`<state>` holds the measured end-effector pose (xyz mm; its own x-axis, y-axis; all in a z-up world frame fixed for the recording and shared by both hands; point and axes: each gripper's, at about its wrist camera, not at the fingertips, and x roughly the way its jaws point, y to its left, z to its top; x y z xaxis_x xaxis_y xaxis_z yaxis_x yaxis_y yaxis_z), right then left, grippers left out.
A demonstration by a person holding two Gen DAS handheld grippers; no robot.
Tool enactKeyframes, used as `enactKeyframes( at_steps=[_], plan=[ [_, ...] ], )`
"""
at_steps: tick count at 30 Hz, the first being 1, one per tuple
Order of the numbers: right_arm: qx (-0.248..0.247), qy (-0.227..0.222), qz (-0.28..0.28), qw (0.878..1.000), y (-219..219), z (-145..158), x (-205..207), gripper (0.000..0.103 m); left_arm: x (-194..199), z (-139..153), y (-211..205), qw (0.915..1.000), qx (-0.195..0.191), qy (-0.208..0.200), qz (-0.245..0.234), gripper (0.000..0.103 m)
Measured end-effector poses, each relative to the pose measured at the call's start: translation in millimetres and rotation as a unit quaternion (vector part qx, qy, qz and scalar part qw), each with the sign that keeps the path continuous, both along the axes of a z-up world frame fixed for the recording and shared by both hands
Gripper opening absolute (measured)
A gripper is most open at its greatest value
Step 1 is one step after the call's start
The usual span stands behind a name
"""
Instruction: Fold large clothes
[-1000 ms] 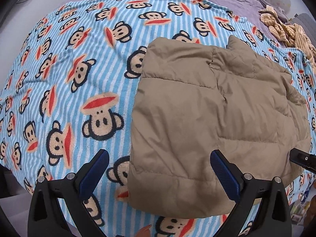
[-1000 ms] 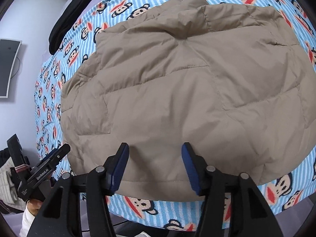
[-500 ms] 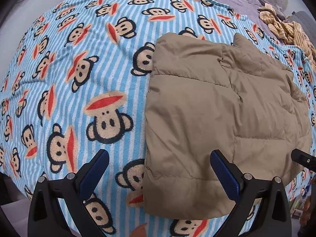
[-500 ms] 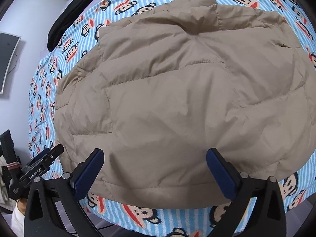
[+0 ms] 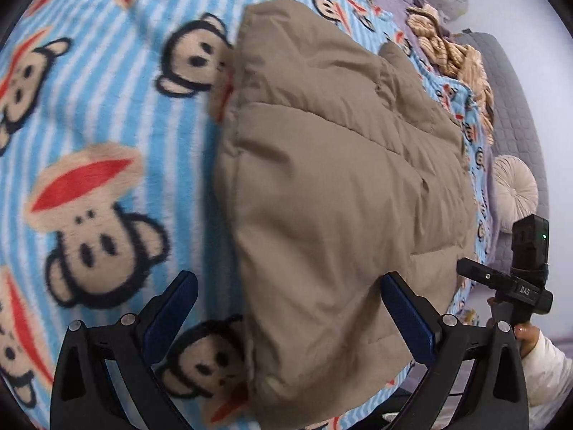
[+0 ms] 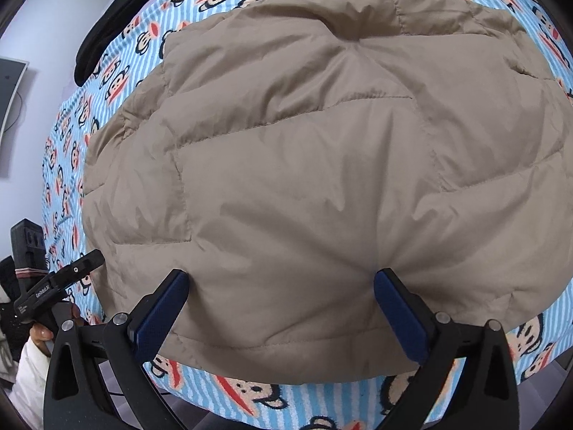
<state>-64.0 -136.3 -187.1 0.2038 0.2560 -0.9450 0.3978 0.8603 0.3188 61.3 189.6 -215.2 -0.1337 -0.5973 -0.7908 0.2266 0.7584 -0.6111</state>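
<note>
1. Blue-and-white striped monkey blanket [image 5: 107, 107] is covering the whole bed you're working over, with lilac walls showing round the edges
2. Your tan puffer jacket [image 6: 322, 179] is lying folded flat on that blanket, quilted side up, its near hem sitting close to the bed edge right in front of you
3. You're holding the left gripper [image 5: 290, 317] with its jaws spread wide, nothing pinched; one blue pad [image 5: 172, 308] is hovering over the blanket and the other is sitting at the jacket's left edge
4. Your right gripper [image 6: 283, 313] is also gaping wide, both pads sitting against the puffy fabric near the hem, and the cloth is puckering a bit by the right-hand pad, though nothing is clamped
5. Off to the sides, a black garment [image 6: 107, 32] is lying at the far corner of the blanket, a beige knitted thing [image 5: 451, 57] is bunching up beyond the jacket, and a round pale cushion [image 5: 515, 186] is resting further right
</note>
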Motion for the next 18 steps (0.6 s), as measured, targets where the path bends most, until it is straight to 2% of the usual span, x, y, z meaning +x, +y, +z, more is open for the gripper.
enactKeyframes(
  at_steps=[5, 8, 9, 10, 11, 12, 15, 18],
  plan=[
    [0.004, 0.000, 0.001, 1.000, -2, -5, 2, 0.103, 7, -15, -41, 0.9961, -0.077, 0.025, -0.035, 0.102],
    [0.004, 0.000, 0.003, 1.000, -2, -6, 3, 0.103, 9, -24, -63, 0.9958, -0.072, 0.030, -0.048, 0.101],
    [0.002, 0.000, 0.004, 1.000, -2, -7, 4, 0.103, 8, -23, -66, 0.9960, -0.067, 0.024, -0.053, 0.074],
    [0.000, 0.001, 0.006, 1.000, -2, -7, 6, 0.103, 7, -21, -67, 0.9952, -0.075, 0.027, -0.058, 0.063],
    [0.000, 0.003, 0.009, 1.000, -2, -6, 7, 0.103, 8, -19, -65, 0.9937, -0.090, 0.038, -0.055, 0.046],
    [0.003, 0.004, 0.013, 1.000, -2, -4, 8, 0.103, 8, -15, -61, 0.9930, -0.098, 0.041, -0.051, 0.037],
    [0.024, -0.013, 0.019, 0.999, -9, 12, 4, 0.103, 7, 0, -55, 0.9929, -0.103, 0.039, -0.043, 0.030],
    [-0.006, -0.053, -0.005, 0.999, -29, 36, -4, 0.103, 3, 19, -52, 0.9939, -0.101, 0.034, -0.029, 0.030]
  ],
)
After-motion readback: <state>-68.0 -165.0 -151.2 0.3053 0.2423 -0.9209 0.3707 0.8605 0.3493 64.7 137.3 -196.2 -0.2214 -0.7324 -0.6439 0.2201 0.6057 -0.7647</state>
